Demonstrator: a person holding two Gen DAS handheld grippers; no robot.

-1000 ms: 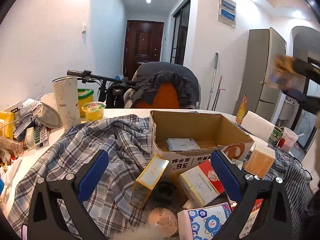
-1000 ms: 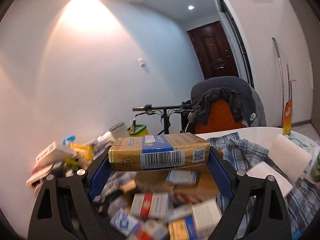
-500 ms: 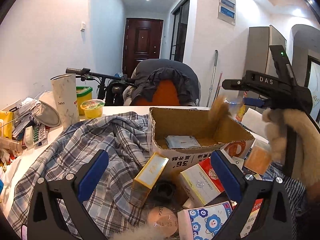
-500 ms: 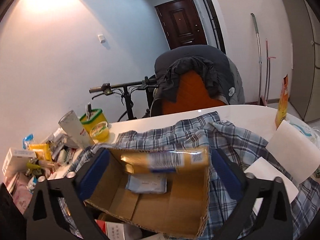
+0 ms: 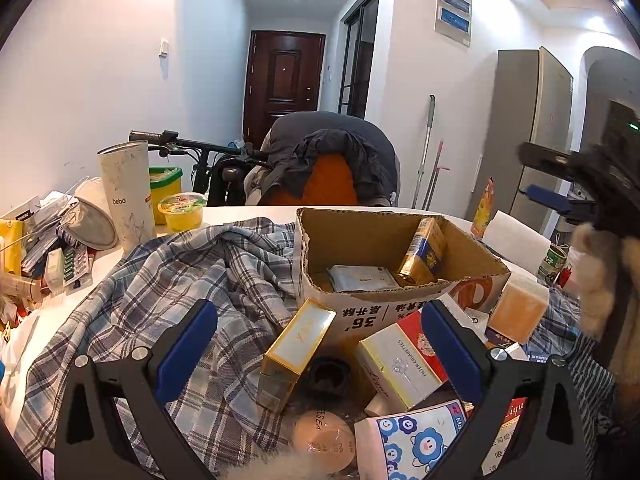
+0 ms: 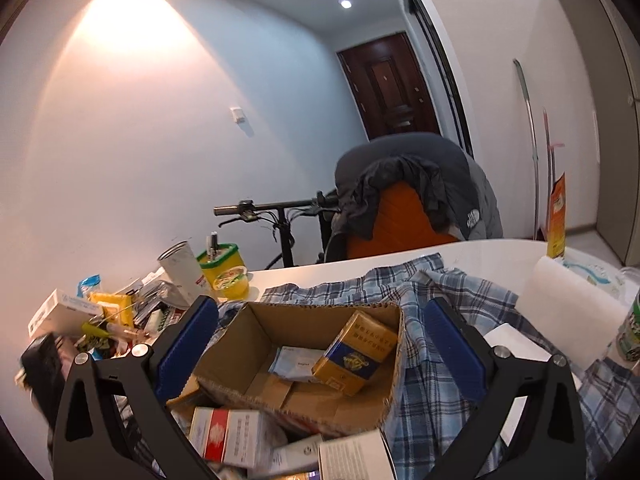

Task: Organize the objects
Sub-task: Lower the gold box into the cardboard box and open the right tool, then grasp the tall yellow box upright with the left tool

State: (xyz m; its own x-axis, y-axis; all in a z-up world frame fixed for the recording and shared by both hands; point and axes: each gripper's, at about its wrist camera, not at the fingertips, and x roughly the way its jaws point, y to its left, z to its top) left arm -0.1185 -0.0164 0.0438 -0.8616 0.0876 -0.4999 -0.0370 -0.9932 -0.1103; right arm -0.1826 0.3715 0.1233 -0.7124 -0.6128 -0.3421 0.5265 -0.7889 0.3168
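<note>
1. Leaning against the inner right wall of the cardboard box point(image 6: 296, 364), the gold and blue cigarette pack point(image 6: 356, 354) shows only its top face and one side; its lower end is hidden behind the box wall in the left wrist view, and its print is too small to read.
2. Under it lies a pale flat packet point(image 6: 298, 362), partly covered; the box floor near the front wall is out of sight.
3. Right gripper point(image 6: 320, 344) hovers above the box with jaws spread wide and nothing between the pads; the pack sits below and between them, apart from both.
4. Left gripper point(image 5: 320, 344) is likewise wide open and empty; a gold box point(image 5: 296, 350) and a white and red carton point(image 5: 400, 360) lie between its fingers on the plaid shirt point(image 5: 192, 280), just in front of the cardboard box; cartons at the bottom edge are cut off.
</note>
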